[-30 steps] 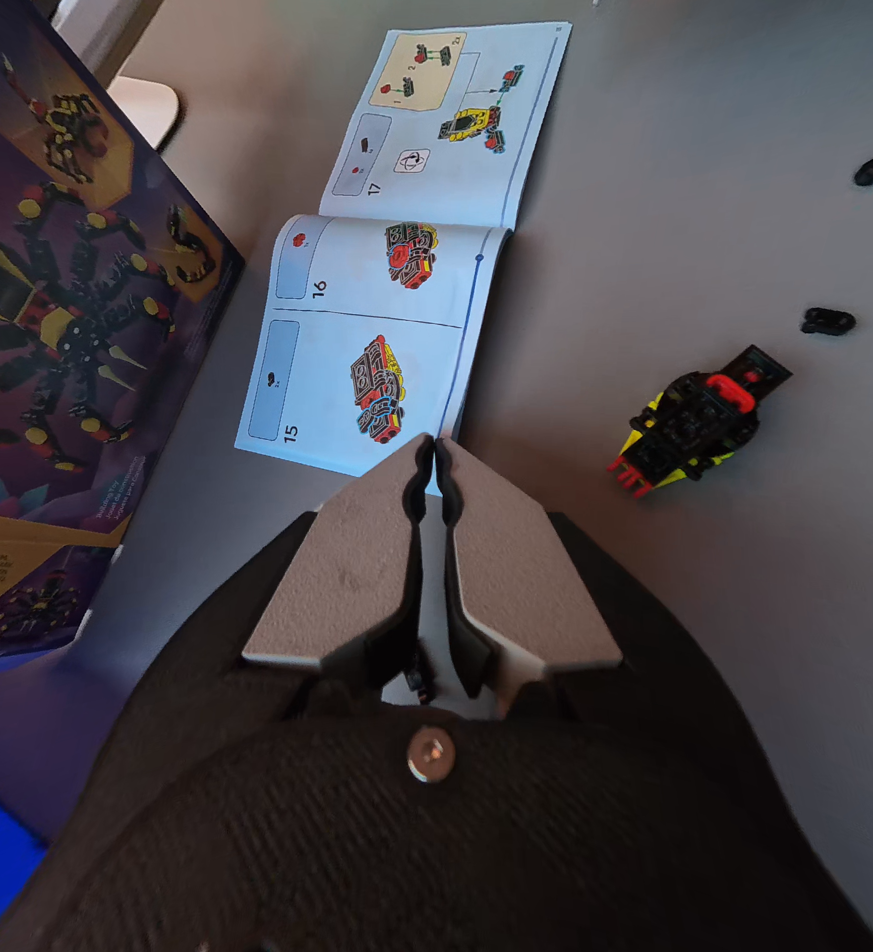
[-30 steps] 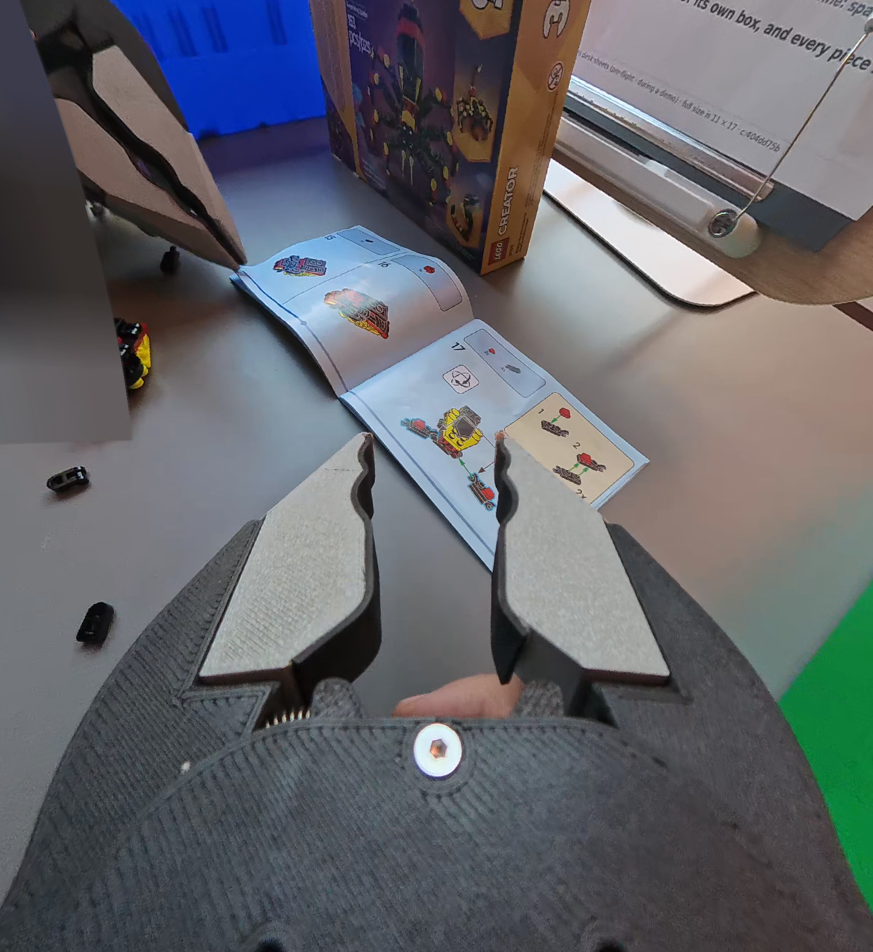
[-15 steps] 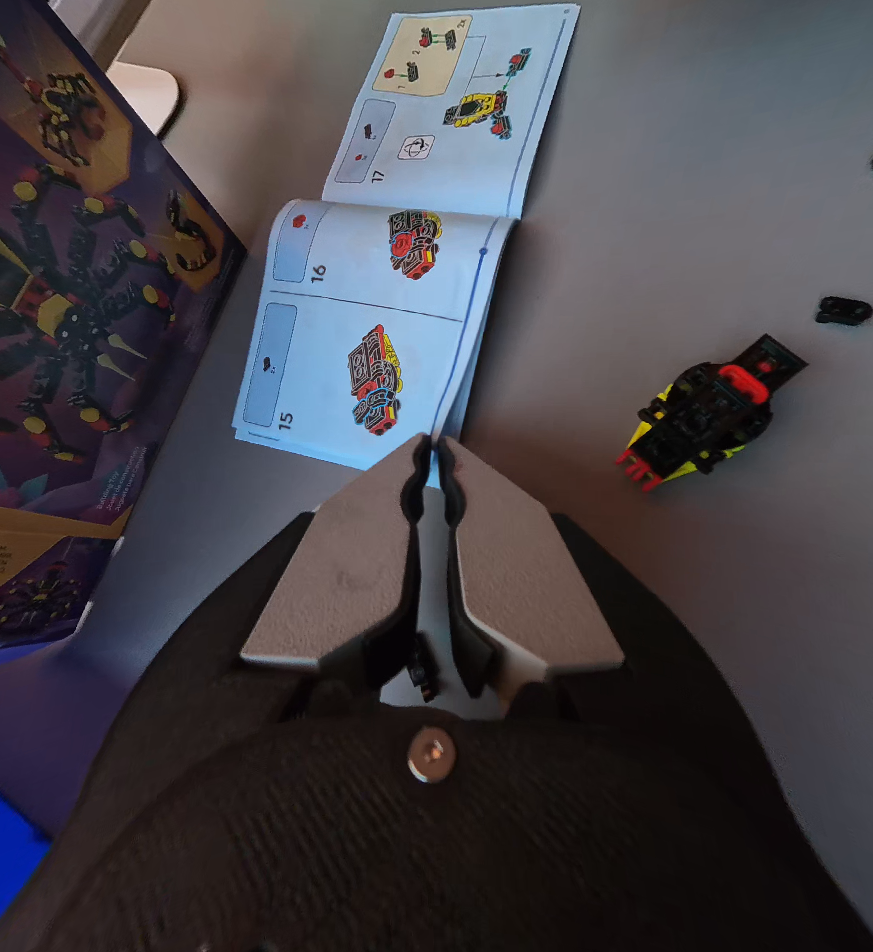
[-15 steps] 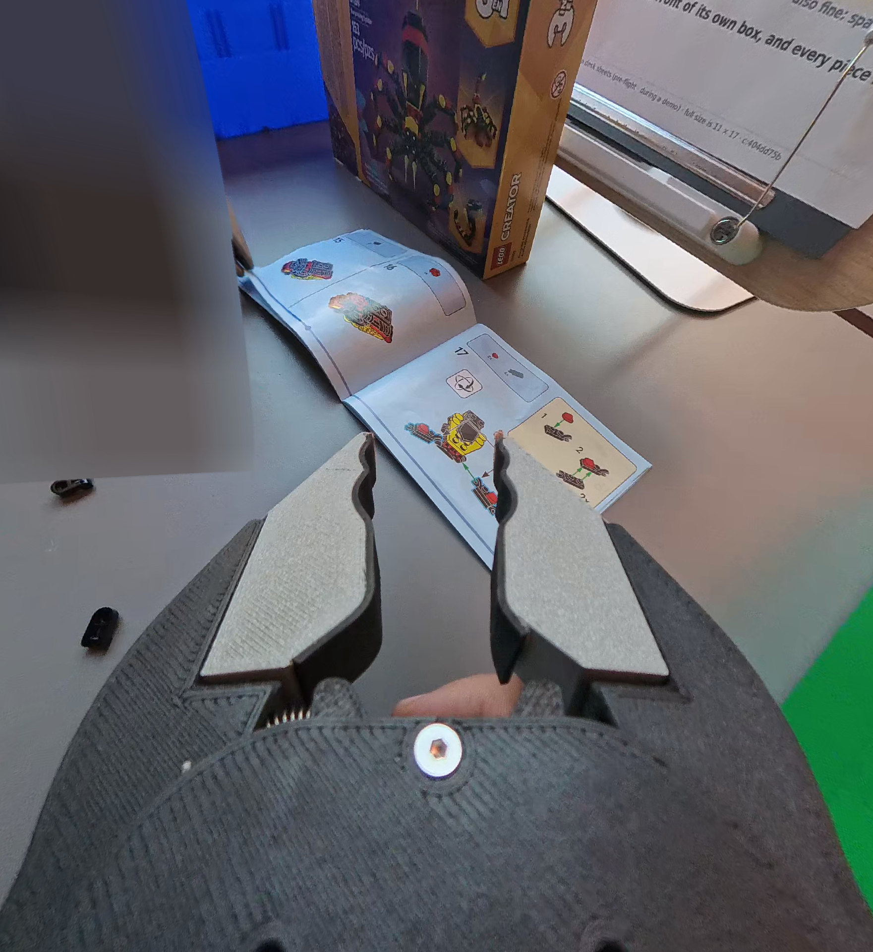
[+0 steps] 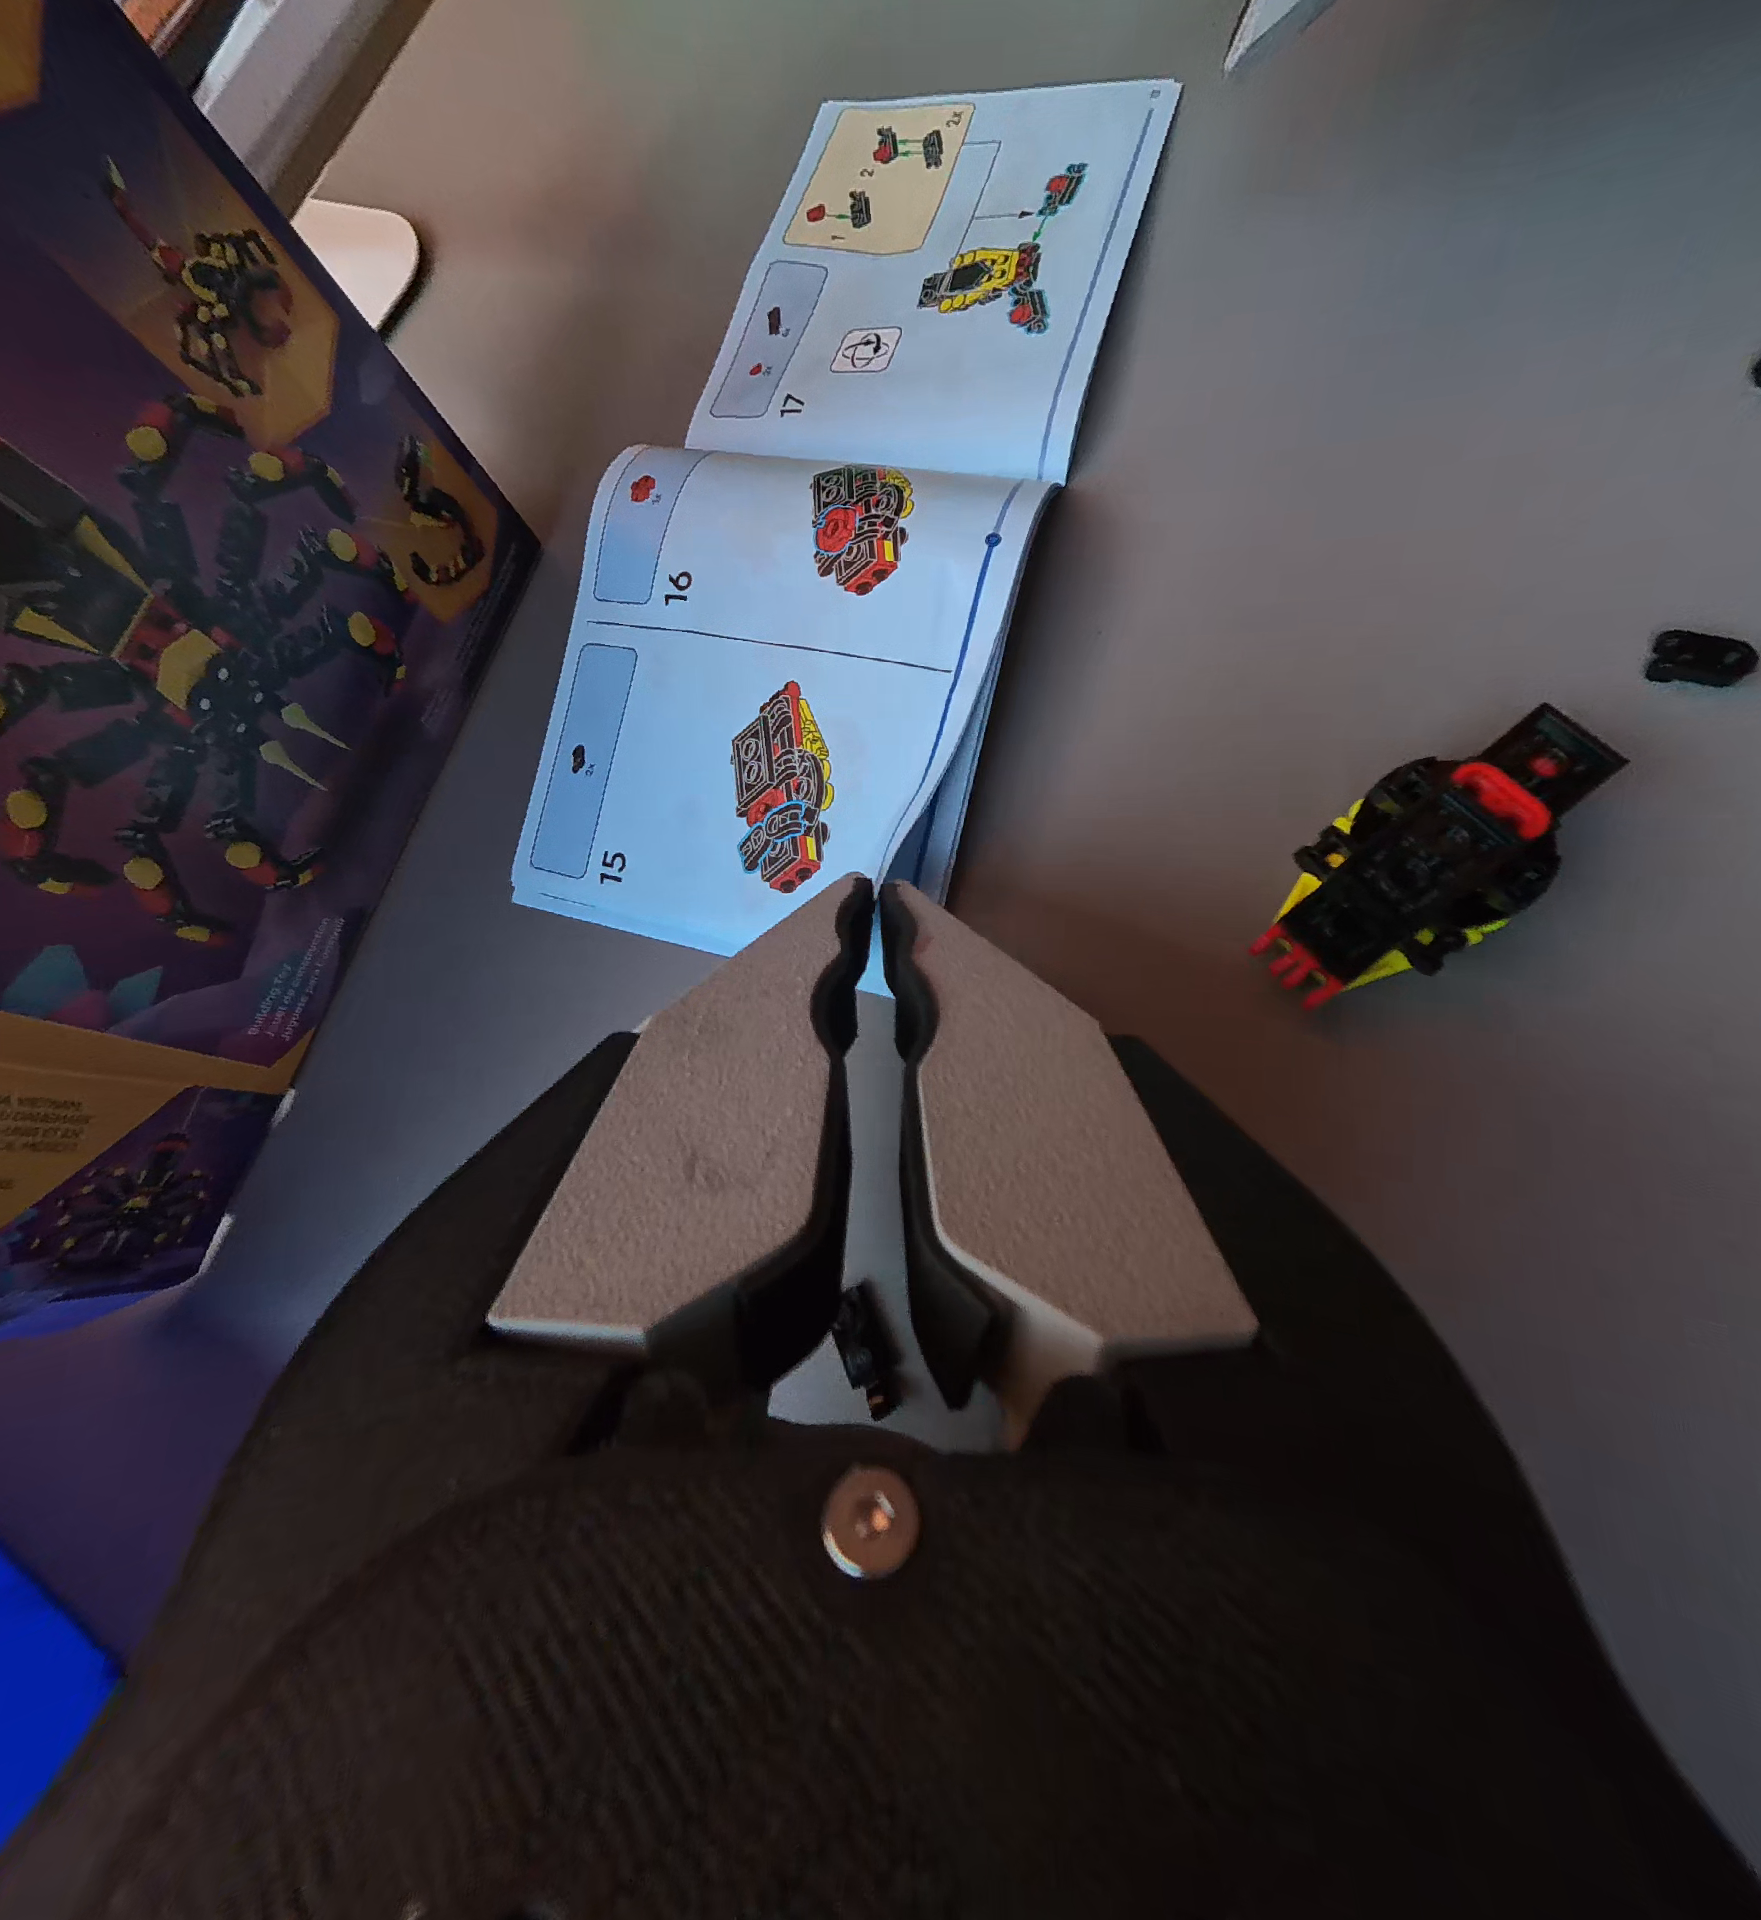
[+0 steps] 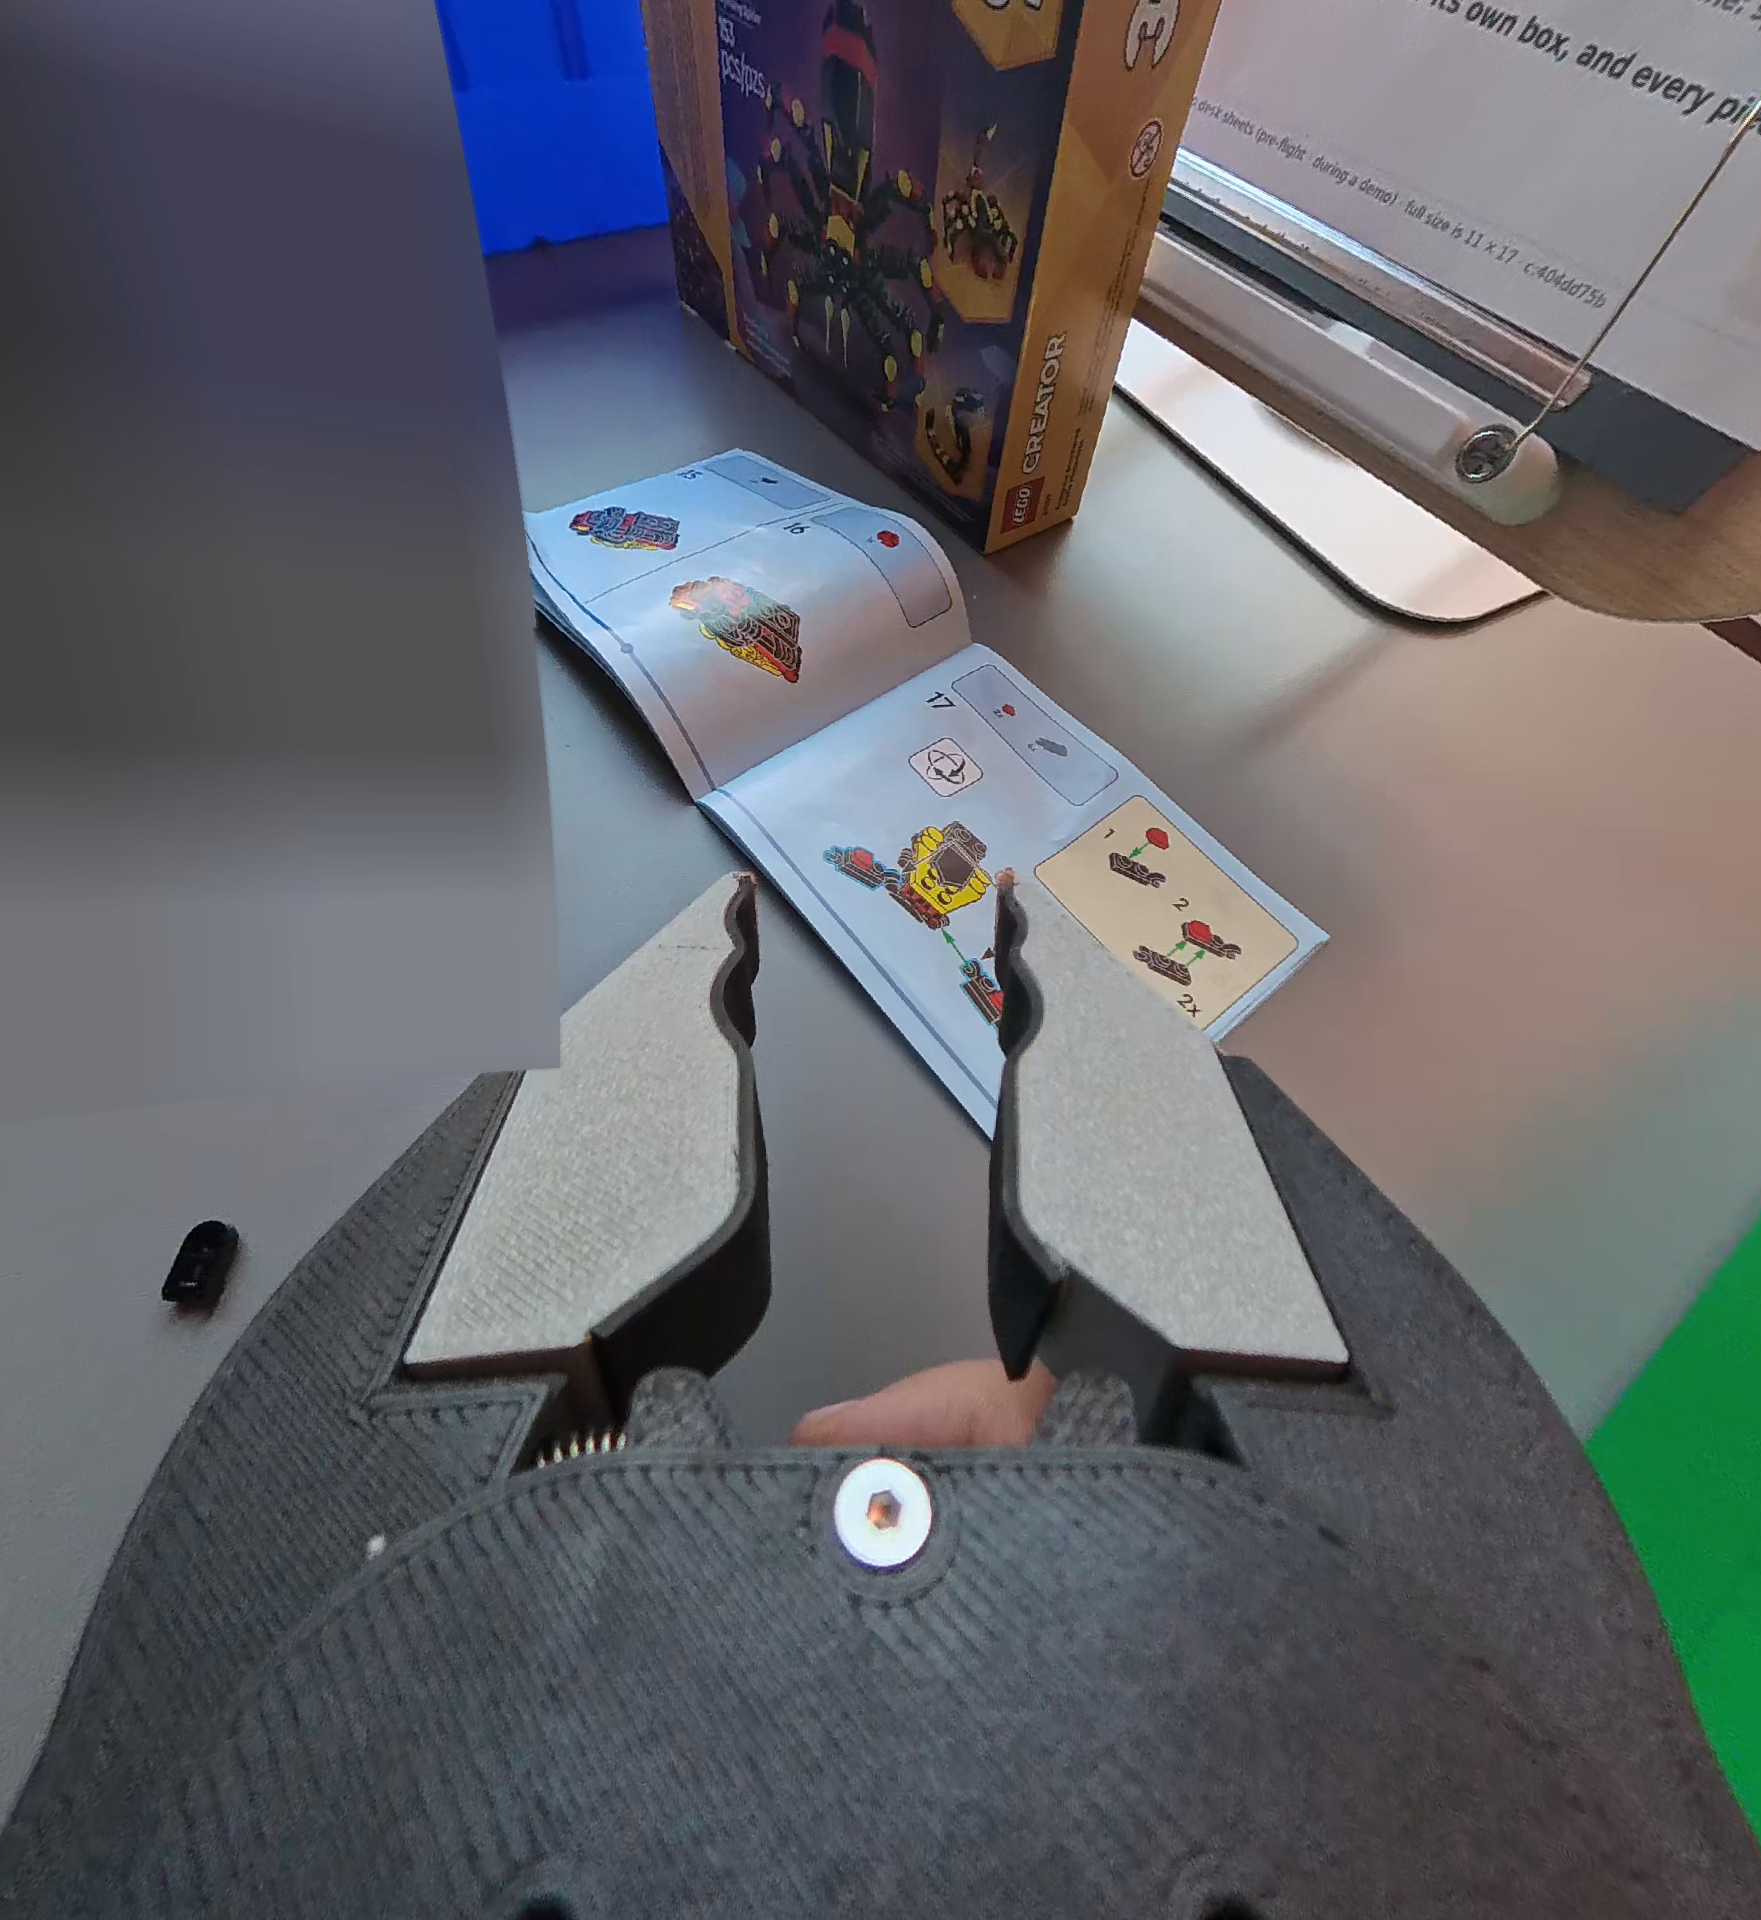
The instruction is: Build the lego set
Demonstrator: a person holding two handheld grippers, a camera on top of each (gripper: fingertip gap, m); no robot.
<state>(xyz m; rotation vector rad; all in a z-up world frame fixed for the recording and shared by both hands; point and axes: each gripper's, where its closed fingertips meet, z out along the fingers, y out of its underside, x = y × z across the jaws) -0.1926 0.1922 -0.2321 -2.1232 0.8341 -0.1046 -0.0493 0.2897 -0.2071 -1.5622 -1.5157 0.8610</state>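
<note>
The left gripper (image 5: 874,896) has its two fingers pressed together at the tips, with nothing between the tips. A small black piece (image 5: 863,1351) shows in the gap near the base of the fingers, but the view does not make clear whether it is held there or lies on the table below. Compared with one second ago, this gripper has moved only a little: the open instruction booklet (image 5: 814,665) and the half-built black and yellow model (image 5: 1427,857) sit nearly at the same place in its view, only slightly shifted.

The right gripper (image 6: 874,896) stays spread, empty, above the near page of the instruction booklet (image 6: 959,831). A fingertip of the person (image 6: 917,1408) shows behind the fingers. In the right wrist view the change is bigger: the model and one loose black piece, visible a second ago at the left, are now behind a blurred patch, and only one black connector (image 6: 198,1259) remains in sight on the grey table (image 6: 1375,779).

The model lies on the table to the right of the booklet, well apart from both grippers, with two loose black pieces (image 5: 1699,657) beyond it. The set box (image 5: 128,623) stands at the booklet's other side.

It seems that no part is being joined now. Probably the person is reading the pages before the next pick.
</note>
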